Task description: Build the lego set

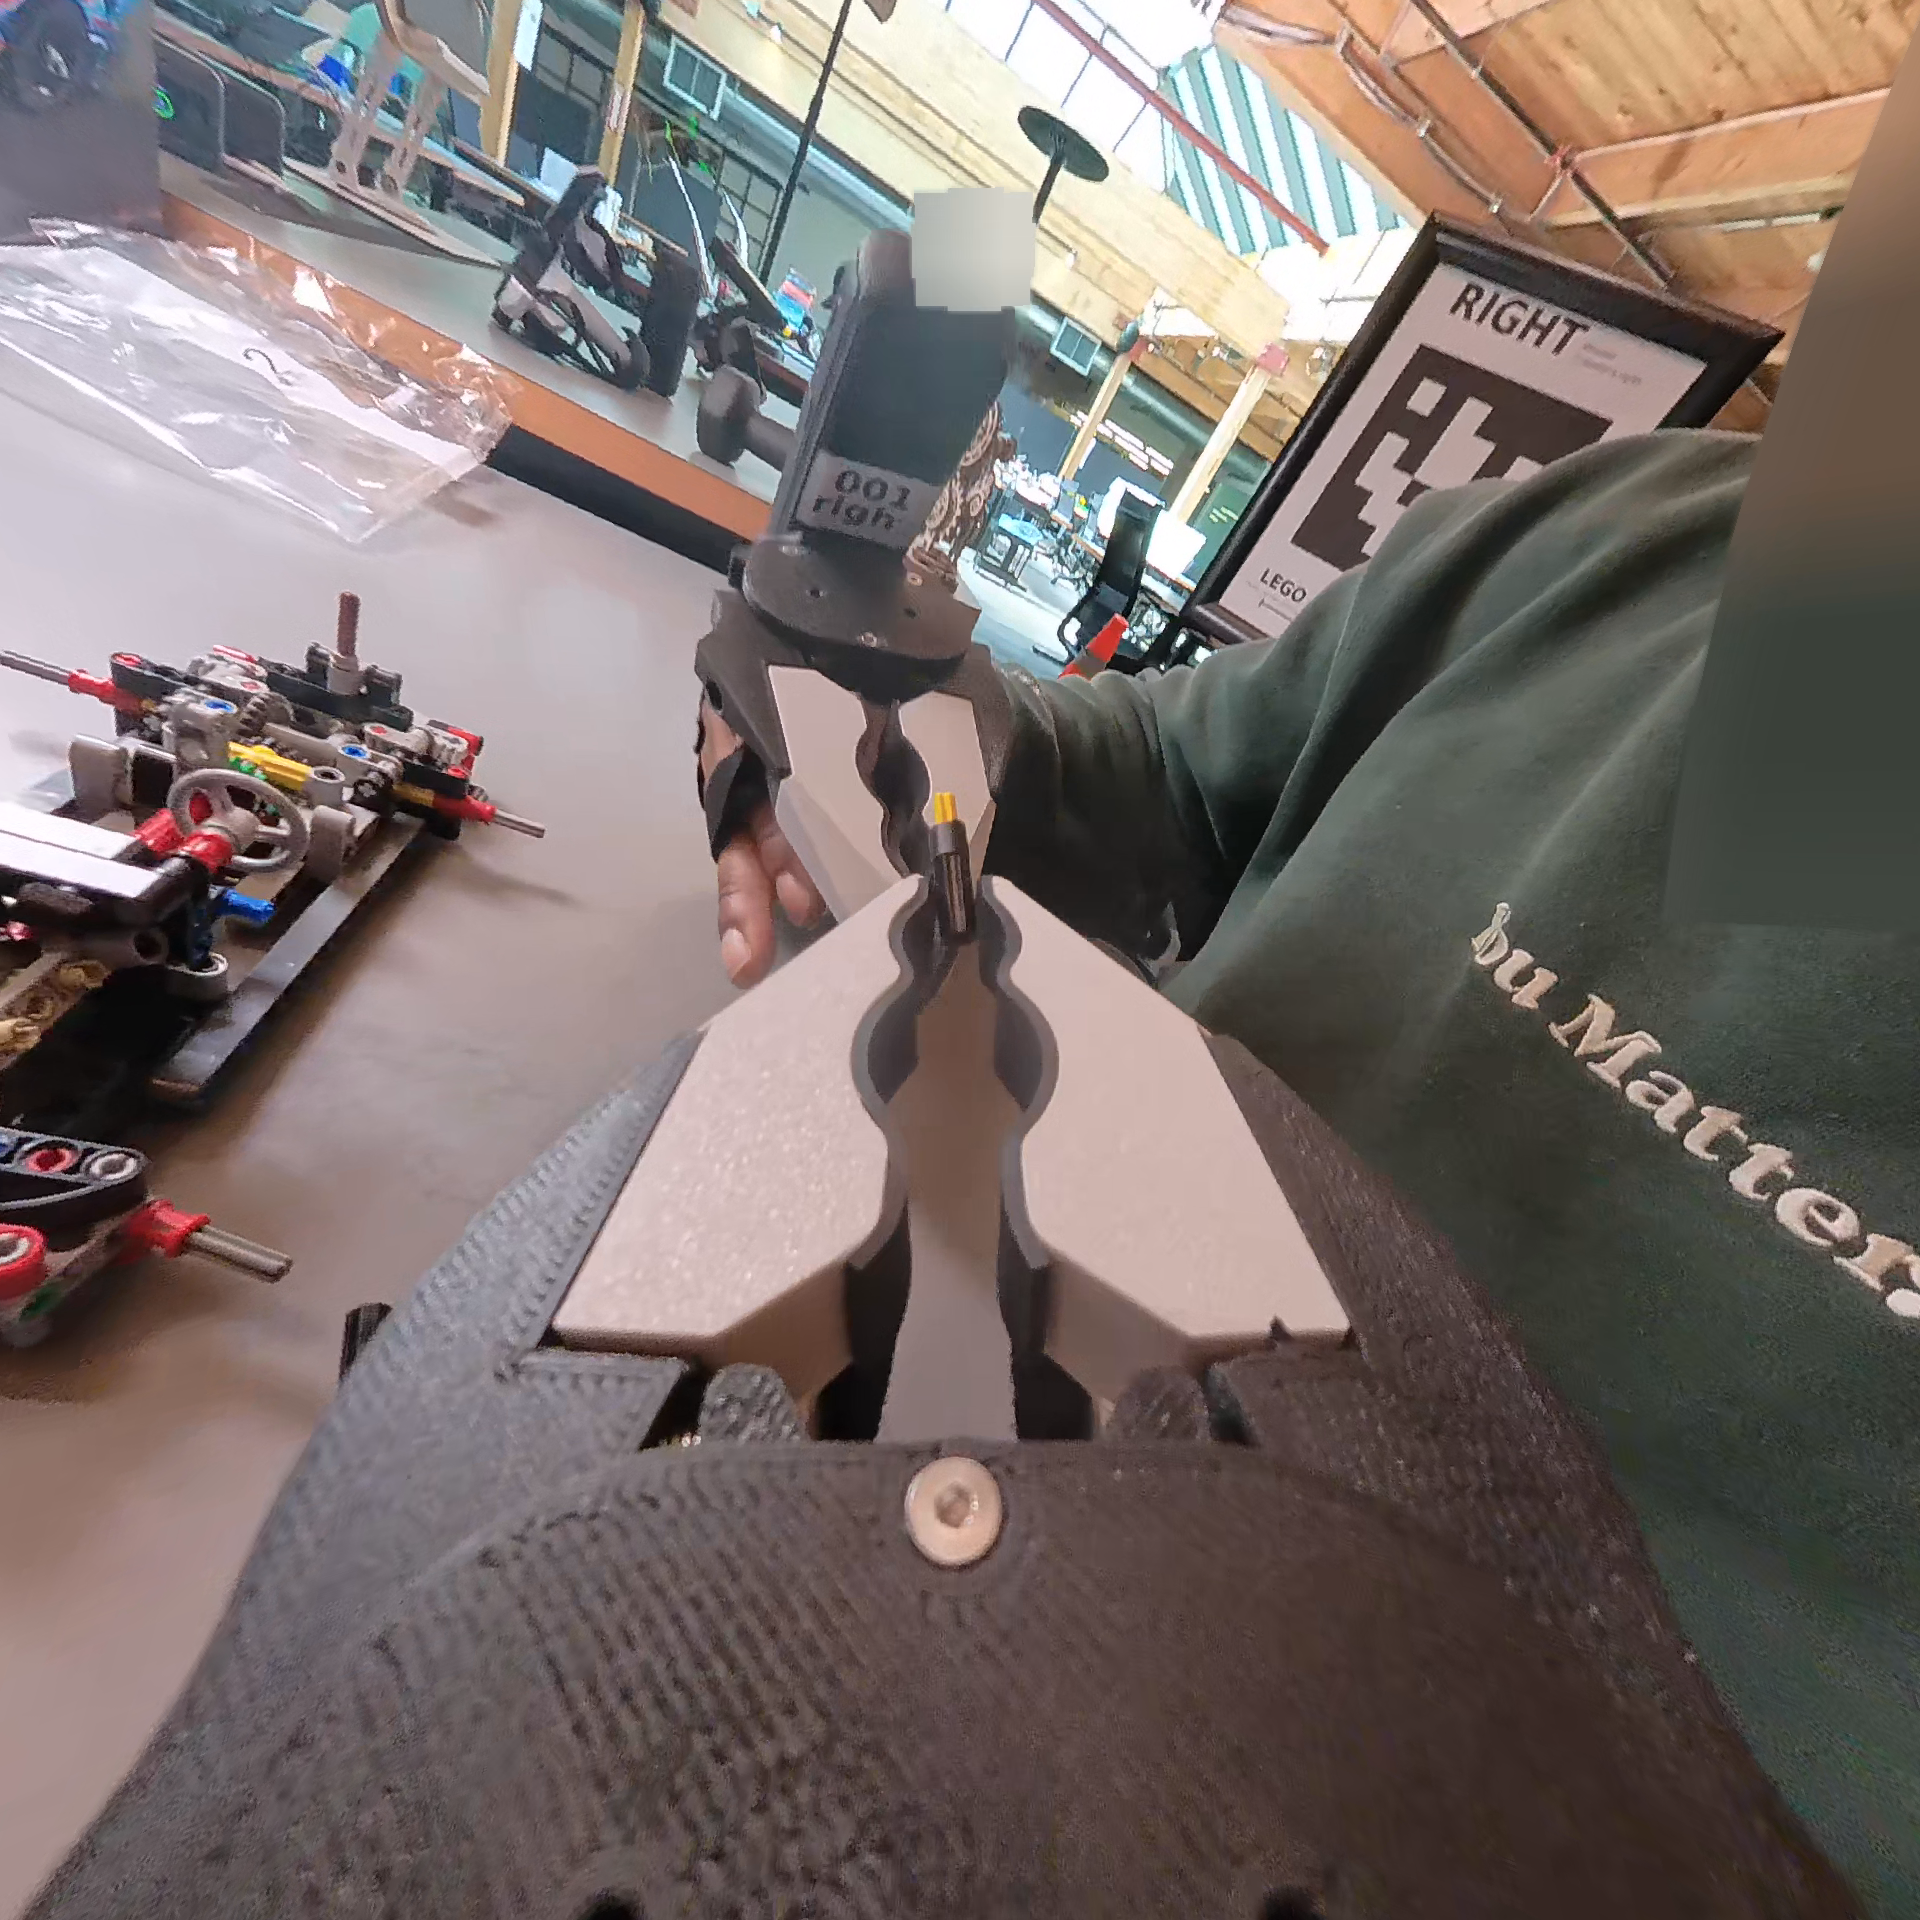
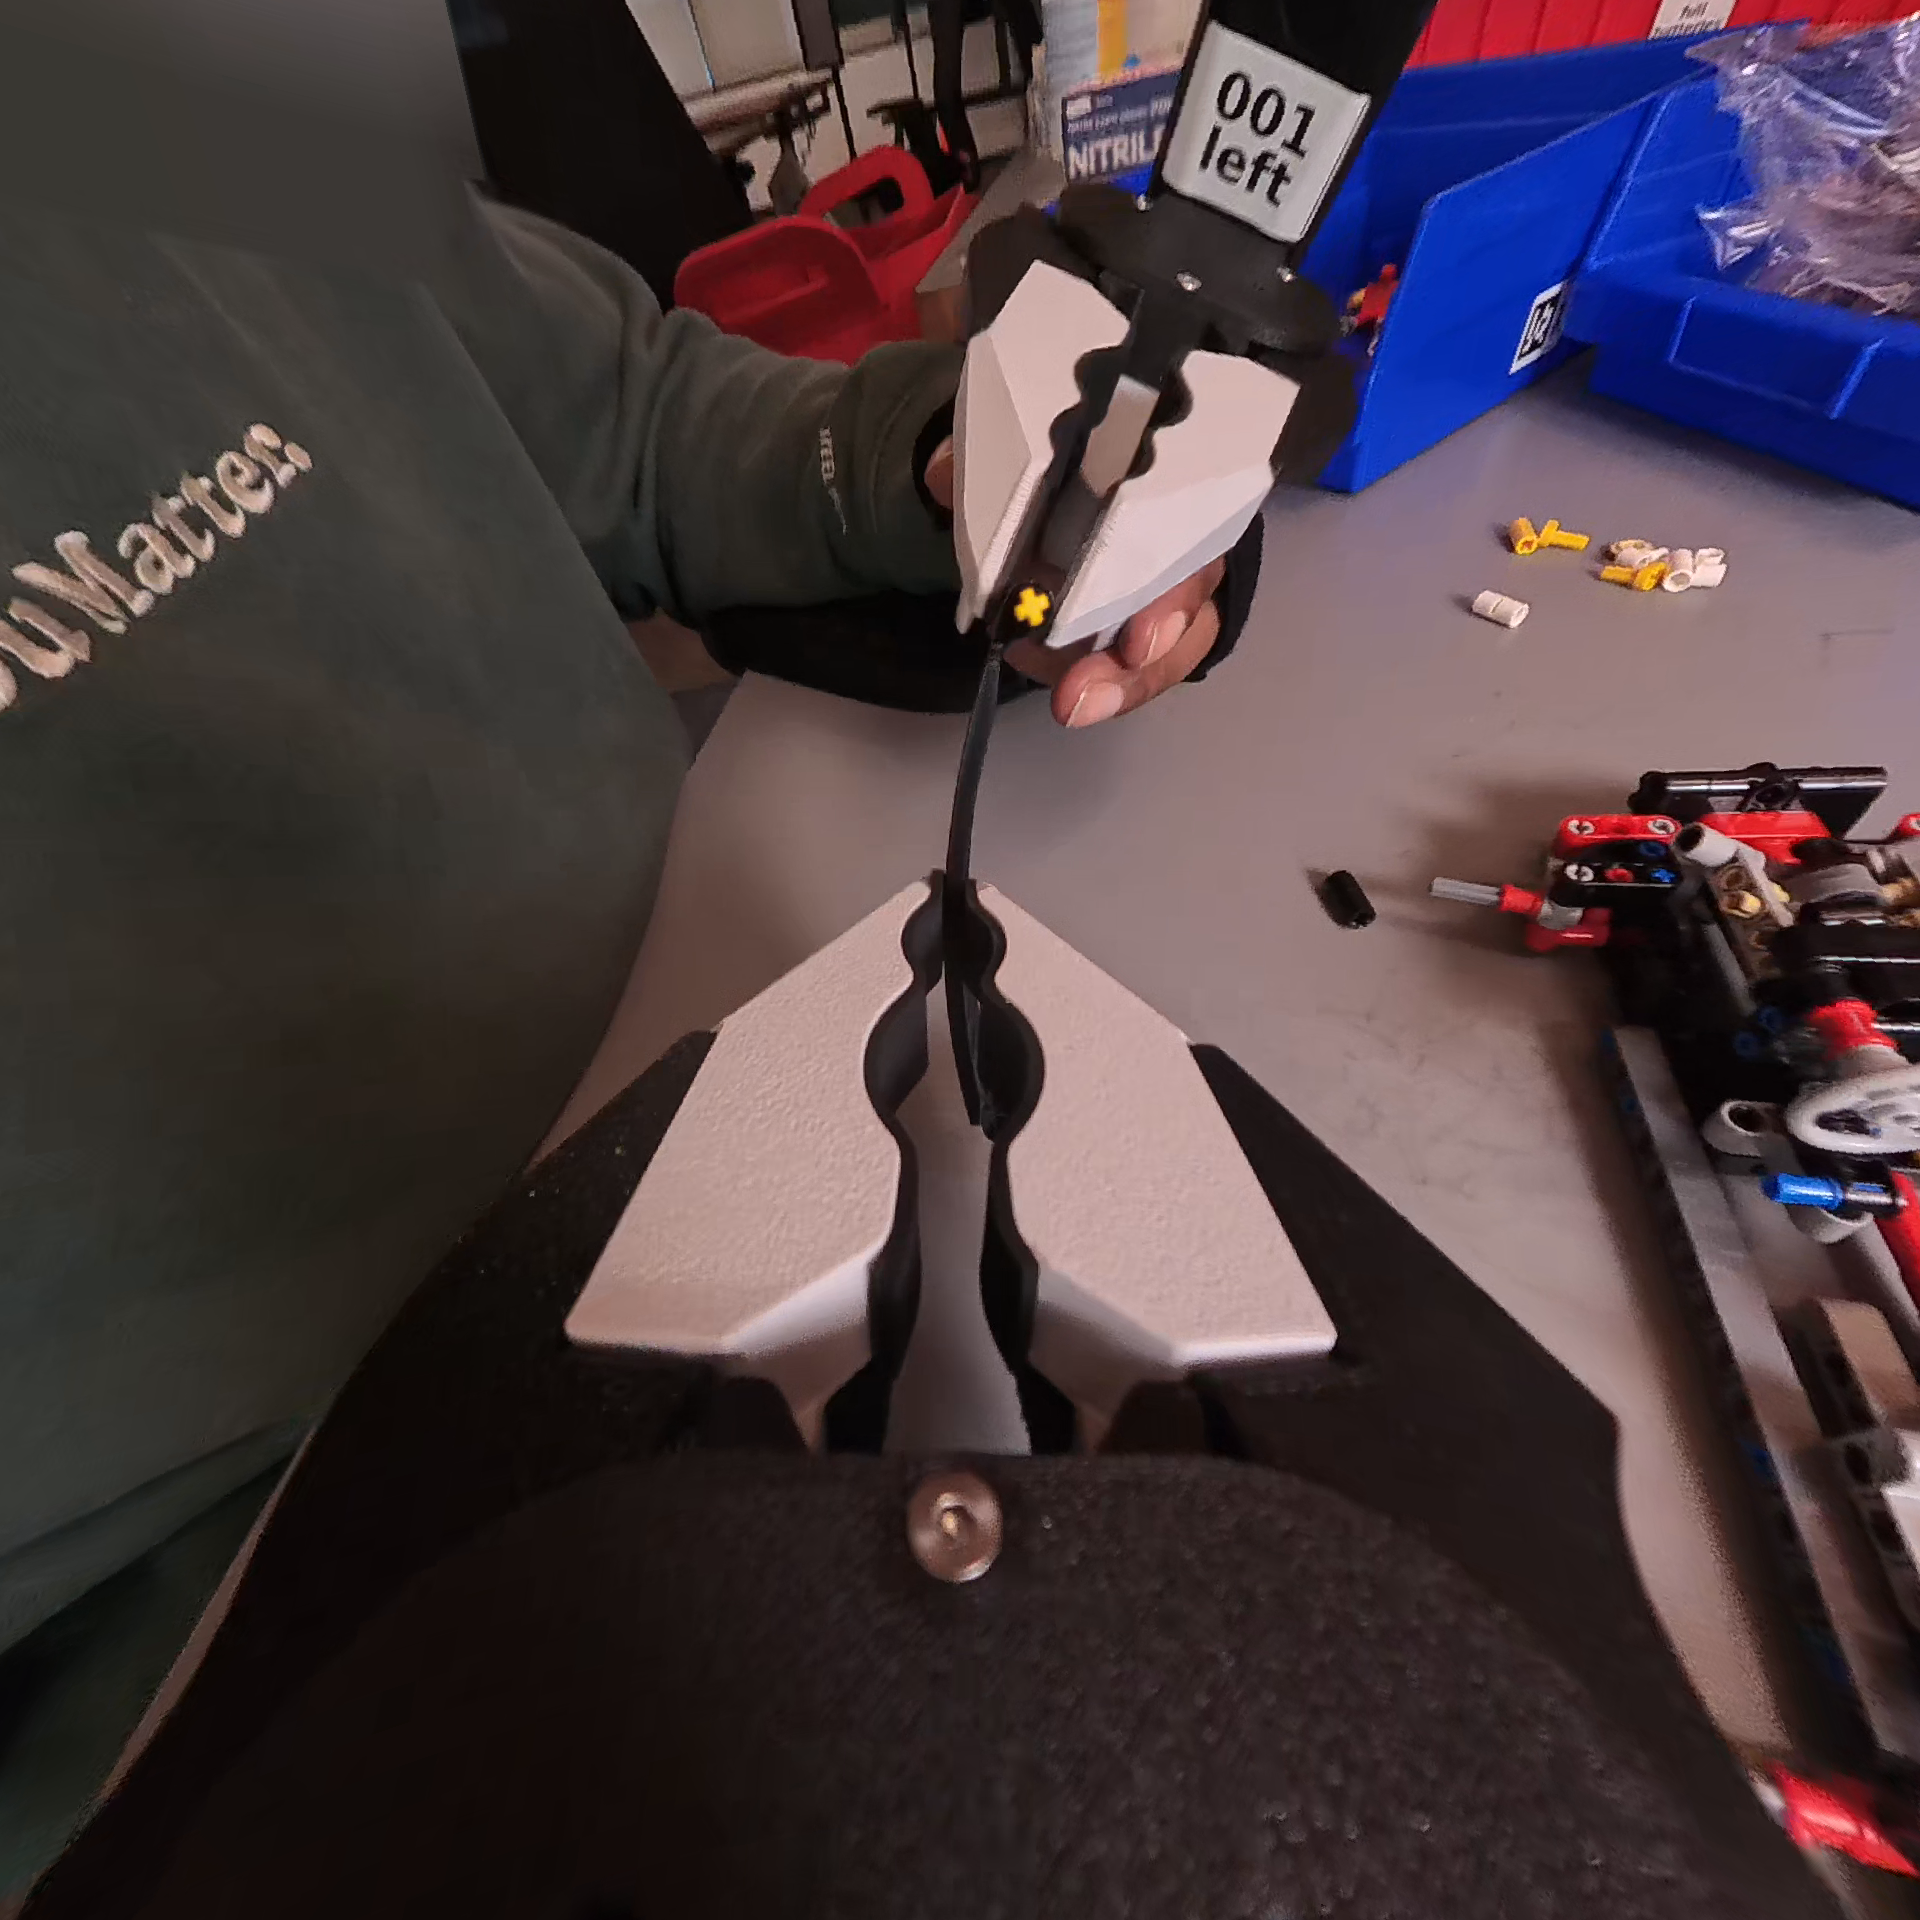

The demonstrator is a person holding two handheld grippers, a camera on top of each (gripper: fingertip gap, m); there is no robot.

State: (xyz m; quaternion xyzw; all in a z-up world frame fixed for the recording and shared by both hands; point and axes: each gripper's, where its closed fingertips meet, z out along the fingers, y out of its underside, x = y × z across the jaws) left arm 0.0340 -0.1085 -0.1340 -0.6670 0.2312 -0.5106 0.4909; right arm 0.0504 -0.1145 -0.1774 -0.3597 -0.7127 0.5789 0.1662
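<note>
My left gripper point(image 1: 951, 896) is shut on a small black connector with a yellow axle end point(image 1: 948, 852), held in the air. It also shows in the right wrist view point(image 2: 1023, 613), with the yellow cross end point(image 2: 1029, 606) facing the camera. My right gripper point(image 2: 951, 896) is shut on a thin, bent black flexible rod point(image 2: 971, 769), whose far end meets the connector. The right gripper shows tip to tip with the left one in the left wrist view point(image 1: 914, 847). The partly built lego chassis point(image 1: 239, 790) lies on the grey table point(image 2: 1299, 1039), and also shows at the right point(image 2: 1787, 935).
A smaller lego subassembly point(image 1: 62, 1226) lies near the chassis. A loose black piece point(image 2: 1349, 899) and several yellow and white pieces point(image 2: 1621, 561) lie on the table. Blue bins point(image 2: 1662, 343) stand behind. A clear plastic bag point(image 1: 208, 353) and a framed sign point(image 1: 1455, 436) stand farther off. The person's green sweatshirt point(image 2: 260, 727) is close. My right fingertips sit around 5 cm from my left ones. Left tips and right tips are each some 12 cm from the loose black piece point(image 2: 1349, 899).
</note>
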